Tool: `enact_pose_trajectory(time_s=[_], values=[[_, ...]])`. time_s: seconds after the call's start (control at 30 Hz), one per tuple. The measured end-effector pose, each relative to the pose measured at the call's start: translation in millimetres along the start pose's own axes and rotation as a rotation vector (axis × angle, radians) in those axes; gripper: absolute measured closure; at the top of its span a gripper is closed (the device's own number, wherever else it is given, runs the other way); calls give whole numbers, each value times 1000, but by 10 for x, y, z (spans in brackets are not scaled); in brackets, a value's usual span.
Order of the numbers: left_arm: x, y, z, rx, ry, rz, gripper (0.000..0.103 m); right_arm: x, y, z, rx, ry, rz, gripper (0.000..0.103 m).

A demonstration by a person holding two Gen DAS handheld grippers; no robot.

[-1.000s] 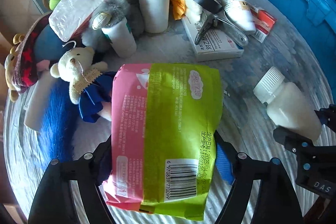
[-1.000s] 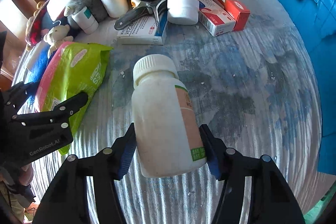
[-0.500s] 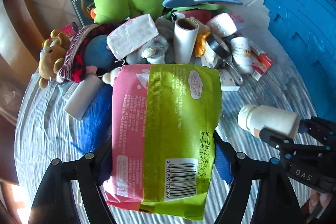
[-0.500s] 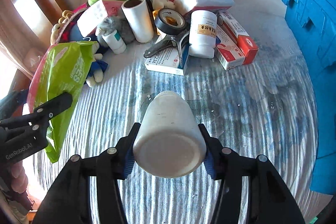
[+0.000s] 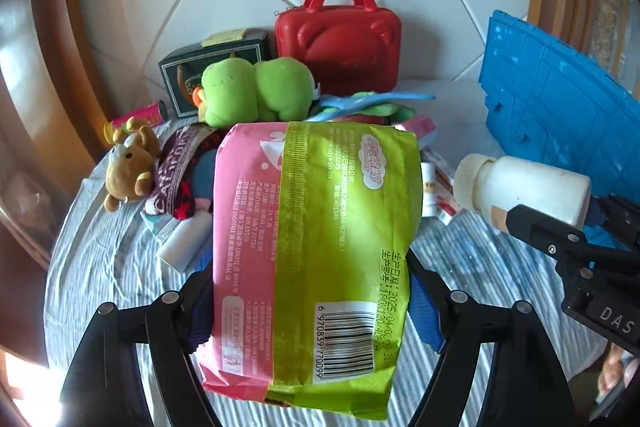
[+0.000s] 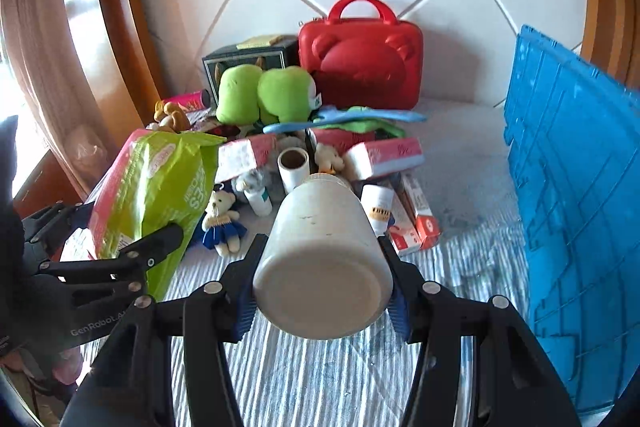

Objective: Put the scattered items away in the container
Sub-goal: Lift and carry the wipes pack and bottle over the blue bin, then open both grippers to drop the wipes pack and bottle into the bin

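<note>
My left hand-held gripper [image 5: 312,311] clamps the pink-green packet [image 5: 316,247]; my right hand-held gripper [image 6: 320,293] grips the white bottle [image 6: 324,259], both raised above the table [image 6: 360,379].

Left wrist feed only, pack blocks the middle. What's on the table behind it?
Observer: A small bear in a blue dress lies just right of the pack.
Operator: Anything standing there?
Observer: A white roll stands upright, open end up, past the bear.
Operator: Bottle held square?
Observer: The right gripper pinches the bottle by its sides, base toward the camera.
</note>
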State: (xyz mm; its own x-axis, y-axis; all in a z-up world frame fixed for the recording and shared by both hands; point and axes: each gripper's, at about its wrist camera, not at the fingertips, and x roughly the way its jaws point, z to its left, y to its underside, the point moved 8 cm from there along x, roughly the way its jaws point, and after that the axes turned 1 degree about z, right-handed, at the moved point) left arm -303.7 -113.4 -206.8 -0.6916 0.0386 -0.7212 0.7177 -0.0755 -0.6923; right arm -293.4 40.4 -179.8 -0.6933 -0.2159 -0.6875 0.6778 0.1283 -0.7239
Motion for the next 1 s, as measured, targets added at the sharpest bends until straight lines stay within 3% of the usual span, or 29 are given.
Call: enact_pose_trajectory(time_s=[0.2,0.43,0.73,0.87,1.0], values=[[-445,-318,-296,29,45,-106,24,-626,-305,-89,-9,66,-125,51],[-887,-727,-1016,73,120,-219,24,-1420,-500,-825,30,180,-255,51],[-1304,-1206,-2901,129,210,-336,24,-2377,-317,-2663,71,325,-343,51],[-1395,-1319,-3803,134,241,-310,24,-2539,-170,-3430,71,344,-313,51],[-1332,-1296,-4480,153,237,-267,24,-2524,-16,-3936,72,361,-285,51]])
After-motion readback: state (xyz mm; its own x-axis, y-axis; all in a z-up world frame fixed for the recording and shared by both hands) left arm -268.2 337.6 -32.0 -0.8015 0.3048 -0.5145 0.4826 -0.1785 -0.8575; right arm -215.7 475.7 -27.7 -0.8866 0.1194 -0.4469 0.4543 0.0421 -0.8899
